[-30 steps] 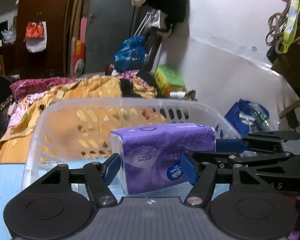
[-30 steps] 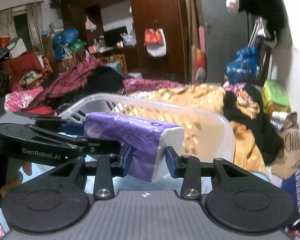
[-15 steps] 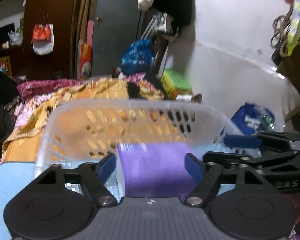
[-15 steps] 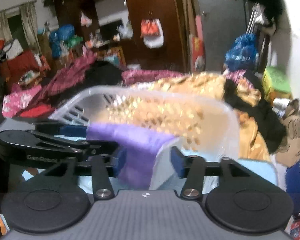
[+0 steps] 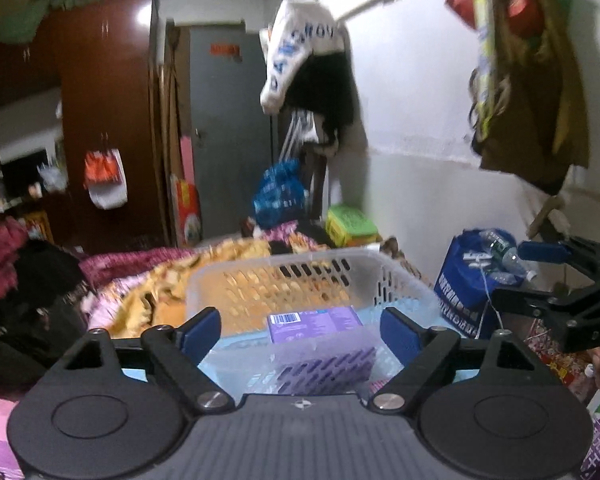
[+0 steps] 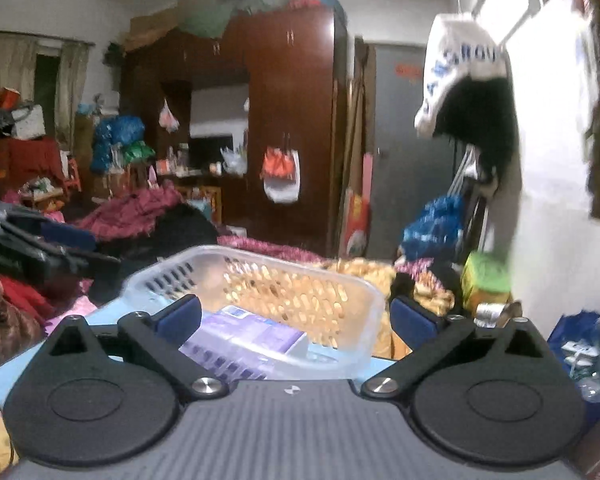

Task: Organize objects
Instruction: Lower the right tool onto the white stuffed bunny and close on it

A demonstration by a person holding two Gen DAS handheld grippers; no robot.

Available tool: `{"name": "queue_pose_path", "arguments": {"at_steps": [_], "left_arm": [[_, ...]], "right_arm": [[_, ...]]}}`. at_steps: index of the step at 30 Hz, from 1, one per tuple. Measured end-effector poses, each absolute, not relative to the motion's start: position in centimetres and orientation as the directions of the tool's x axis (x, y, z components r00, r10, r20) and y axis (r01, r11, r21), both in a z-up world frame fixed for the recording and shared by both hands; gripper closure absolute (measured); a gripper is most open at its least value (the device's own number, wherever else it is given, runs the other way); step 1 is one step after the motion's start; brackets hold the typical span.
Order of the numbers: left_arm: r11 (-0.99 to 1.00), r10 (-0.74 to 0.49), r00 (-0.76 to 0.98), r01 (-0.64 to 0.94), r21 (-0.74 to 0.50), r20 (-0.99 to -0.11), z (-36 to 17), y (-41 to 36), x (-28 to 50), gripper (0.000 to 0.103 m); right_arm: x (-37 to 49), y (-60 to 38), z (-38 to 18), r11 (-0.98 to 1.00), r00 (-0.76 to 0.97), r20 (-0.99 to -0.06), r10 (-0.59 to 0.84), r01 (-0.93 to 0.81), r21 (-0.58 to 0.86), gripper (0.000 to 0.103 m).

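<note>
A purple tissue pack (image 5: 315,321) lies inside the clear plastic basket (image 5: 284,270) on a light blue surface. It also shows in the right wrist view (image 6: 252,330), inside the basket (image 6: 260,262). My left gripper (image 5: 300,330) is open and empty, just in front of the basket. My right gripper (image 6: 296,318) is open and empty, also in front of the basket. The right gripper shows at the right edge of the left wrist view (image 5: 560,276); the left one shows at the left edge of the right wrist view (image 6: 40,248).
A bed with yellow and magenta bedding (image 5: 152,280) lies behind the basket. A blue bag with bottles (image 5: 476,276) stands at the right by the white wall. A dark wardrobe (image 6: 284,120) and hanging clothes (image 5: 312,72) are farther back.
Both grippers let go of the tissue pack and opened wide. The pack dropped into the basket. Both grippers pulled back and tilted up.
</note>
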State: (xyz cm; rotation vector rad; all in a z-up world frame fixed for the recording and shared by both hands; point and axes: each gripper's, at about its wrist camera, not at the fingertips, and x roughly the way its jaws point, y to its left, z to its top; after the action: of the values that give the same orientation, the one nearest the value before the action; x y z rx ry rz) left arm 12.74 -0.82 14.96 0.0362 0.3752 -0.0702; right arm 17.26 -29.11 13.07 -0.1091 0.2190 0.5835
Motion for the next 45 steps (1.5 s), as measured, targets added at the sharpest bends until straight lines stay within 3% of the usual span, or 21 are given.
{"name": "queue_pose_path", "arguments": {"at_steps": [4,8,13,16,21,25,31,37,40,43,45], "left_arm": [[0.996,-0.081,0.948,0.086,0.001,-0.309,12.1,-1.5,9.0,0.009],[0.994,-0.105,0.962,0.1,-0.032,-0.25,5.7,-3.1,6.9,0.009],[0.974,-0.215,0.92,0.18,-0.135,-0.328,0.7,-3.6,9.2,0.009],[0.973,-0.206,0.928,0.159,-0.17,-0.31,0.1,-3.1,9.7,0.01],[0.976,-0.189,0.943,0.149,-0.161,-0.275,-0.4,-2.9,9.8,0.01],[0.973,-0.198,0.939,0.153,-0.173,-0.282,-1.4,-2.4,10.1,0.011],[0.965,-0.22,0.933,0.167,-0.2,-0.284,-2.0,-2.4,11.0,0.011],[0.963,-0.218,0.932,0.158,-0.22,-0.289,-2.6,-2.4,11.8,0.013],[0.959,-0.228,0.925,0.161,-0.232,-0.303,-2.9,-2.5,12.3,0.018],[0.957,-0.237,0.919,0.166,-0.238,-0.314,-3.1,-2.8,12.8,0.024],[0.956,-0.243,0.918,0.172,-0.237,-0.314,-3.1,-3.1,13.0,0.031]], "right_arm": [[13.8,-30.2,10.3,0.835,0.823,-0.163,0.544,-0.551,0.004,0.0],[11.1,-29.7,5.0,0.837,0.829,-0.126,0.544,-0.547,0.011,0.0],[11.4,-26.5,1.2,0.844,0.841,-0.149,0.521,-0.533,-0.059,0.001],[11.4,-26.4,0.7,0.842,0.838,-0.155,0.523,-0.536,-0.061,0.005],[11.0,-26.1,0.4,0.838,0.837,-0.145,0.528,-0.541,-0.074,0.018],[10.8,-25.3,0.0,0.821,0.818,-0.181,0.546,-0.566,-0.079,0.043],[10.4,-24.5,-0.5,0.823,0.823,-0.182,0.537,-0.559,-0.102,0.046],[10.5,-24.1,-1.2,0.822,0.828,-0.194,0.527,-0.554,-0.13,0.059],[10.6,-24.0,-1.4,0.831,0.839,-0.199,0.507,-0.537,-0.146,0.062],[10.8,-24.2,-1.5,0.835,0.841,-0.207,0.5,-0.531,-0.144,0.075],[11.0,-24.6,-1.4,0.835,0.838,-0.211,0.503,-0.534,-0.129,0.077]]}}
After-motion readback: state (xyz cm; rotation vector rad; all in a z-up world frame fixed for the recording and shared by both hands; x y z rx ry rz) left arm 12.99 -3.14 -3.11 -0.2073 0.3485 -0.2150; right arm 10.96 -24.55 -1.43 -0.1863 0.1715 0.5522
